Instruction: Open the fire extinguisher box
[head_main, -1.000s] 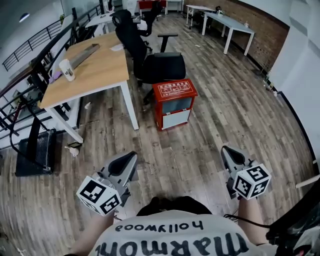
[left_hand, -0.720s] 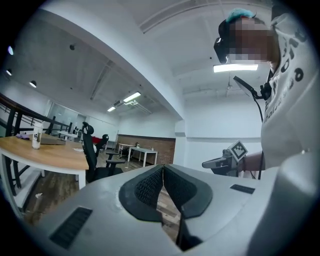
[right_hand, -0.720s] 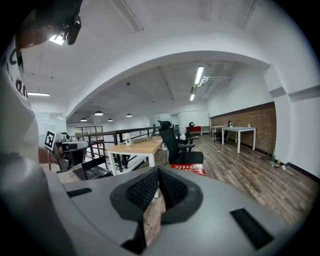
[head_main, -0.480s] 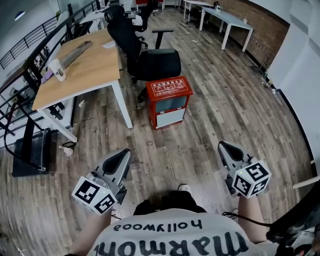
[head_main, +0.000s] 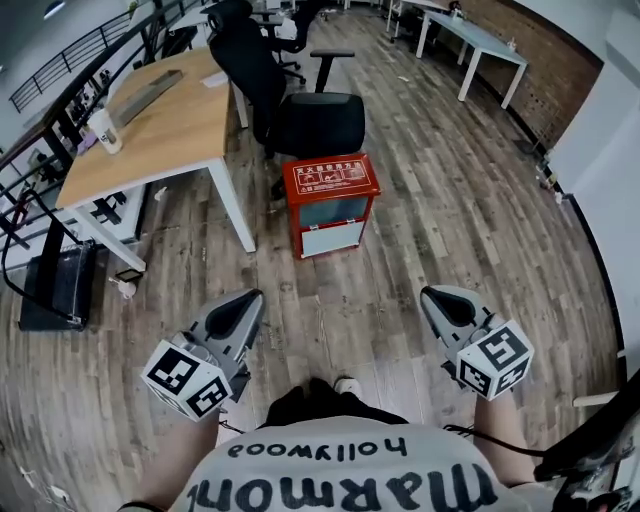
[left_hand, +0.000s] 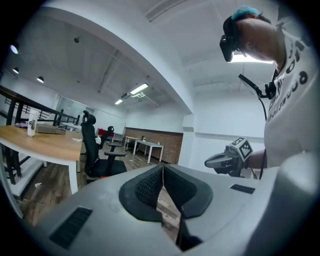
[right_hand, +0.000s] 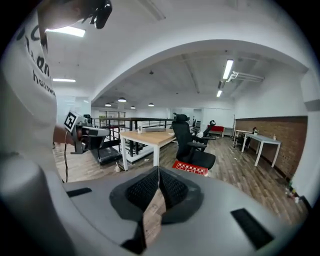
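The red fire extinguisher box (head_main: 330, 200) stands on the wood floor beside a desk leg, its lid with white print facing up and a pale front panel toward me. Both grippers hang well short of it, above the floor. My left gripper (head_main: 250, 298) is at the lower left and my right gripper (head_main: 430, 295) at the lower right, both shut and empty. In the left gripper view the pads (left_hand: 150, 185) meet at the left gripper's (left_hand: 162, 168) tip. In the right gripper view the right gripper (right_hand: 158, 171) is shut too, and the box (right_hand: 190, 168) lies just past it.
A wooden desk (head_main: 150, 120) with a white cup (head_main: 103, 130) stands left of the box. A black office chair (head_main: 315, 120) is right behind it. A black case (head_main: 50, 285) lies by the railing at the left. White tables (head_main: 480, 45) stand at the far right.
Both grippers and the person have moved forward toward the box, which now sits closer in the head view. A shoe shows at the bottom. Both grippers stay shut.
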